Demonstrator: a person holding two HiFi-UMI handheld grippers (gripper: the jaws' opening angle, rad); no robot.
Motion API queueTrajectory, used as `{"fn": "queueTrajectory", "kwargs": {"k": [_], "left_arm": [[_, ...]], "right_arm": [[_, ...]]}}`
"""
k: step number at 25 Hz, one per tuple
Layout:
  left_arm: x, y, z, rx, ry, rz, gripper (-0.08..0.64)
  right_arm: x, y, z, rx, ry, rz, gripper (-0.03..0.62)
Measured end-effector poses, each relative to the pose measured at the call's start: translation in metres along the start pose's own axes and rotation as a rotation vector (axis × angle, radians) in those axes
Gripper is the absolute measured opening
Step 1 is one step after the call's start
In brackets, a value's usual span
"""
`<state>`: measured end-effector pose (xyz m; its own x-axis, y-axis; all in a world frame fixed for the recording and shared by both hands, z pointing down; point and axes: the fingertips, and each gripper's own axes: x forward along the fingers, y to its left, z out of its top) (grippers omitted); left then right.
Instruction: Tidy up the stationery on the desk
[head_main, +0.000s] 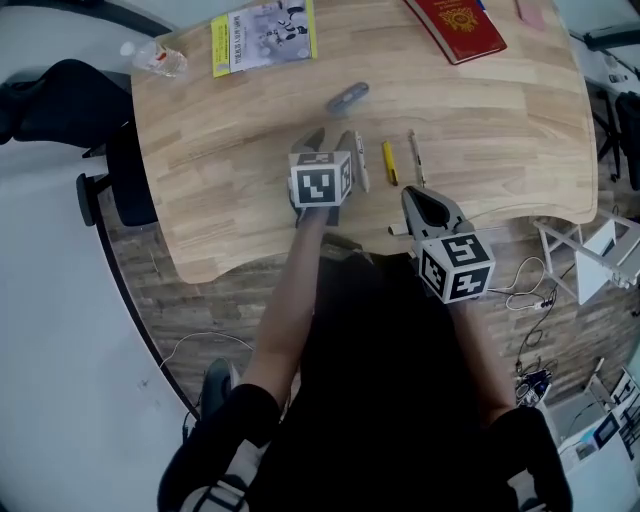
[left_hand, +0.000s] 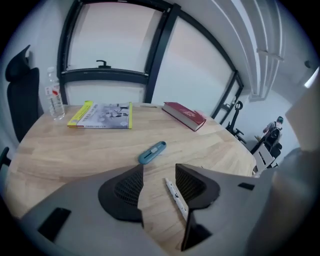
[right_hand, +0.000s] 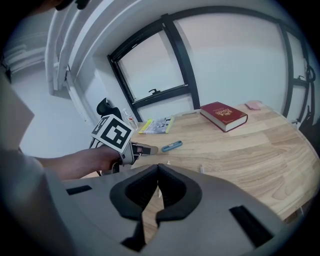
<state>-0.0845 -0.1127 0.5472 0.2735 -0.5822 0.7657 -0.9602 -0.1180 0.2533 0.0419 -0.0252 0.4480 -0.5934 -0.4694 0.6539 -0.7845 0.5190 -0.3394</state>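
Note:
My left gripper (head_main: 328, 142) (left_hand: 159, 176) is open and low over the desk. A white pen (left_hand: 176, 198) (head_main: 361, 162) lies on the wood between its jaws, close to the right jaw and not gripped. A yellow pen (head_main: 389, 163) and a thin grey pen (head_main: 415, 158) lie just to the right of it. A blue-grey utility knife (head_main: 347, 97) (left_hand: 151, 152) (right_hand: 171, 145) lies farther out, ahead of the left gripper. My right gripper (head_main: 415, 197) (right_hand: 158, 169) is shut and empty near the desk's front edge, to the right of the pens.
A yellow-edged magazine (head_main: 262, 36) (left_hand: 102, 115) and a clear water bottle (head_main: 158, 58) (left_hand: 55, 99) are at the far left. A red book (head_main: 455, 25) (right_hand: 224, 116) and a pink eraser (right_hand: 253, 105) lie at the far right. A black chair (head_main: 60, 100) stands left of the desk.

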Motion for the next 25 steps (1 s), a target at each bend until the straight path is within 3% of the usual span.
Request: {"fn": "queueTrajectory", "kwargs": {"k": [10,19,25], "left_arm": [[0.057,0.009,0.027,0.265,0.032,-0.126,0.224],[0.102,0.010,0.022,0.426,0.092,-0.188,0.249],[0.121,0.011,0.022,0.470,0.123,-0.185,0.247]], "right_arm": [[0.020,-0.009,0.000,0.111,0.014,-0.091,0.020],[0.040,-0.019,0.003,0.170,0.021,-0.116,0.020],[0.042,-0.031,-0.002,0.204,0.021,-0.141,0.020]]}}
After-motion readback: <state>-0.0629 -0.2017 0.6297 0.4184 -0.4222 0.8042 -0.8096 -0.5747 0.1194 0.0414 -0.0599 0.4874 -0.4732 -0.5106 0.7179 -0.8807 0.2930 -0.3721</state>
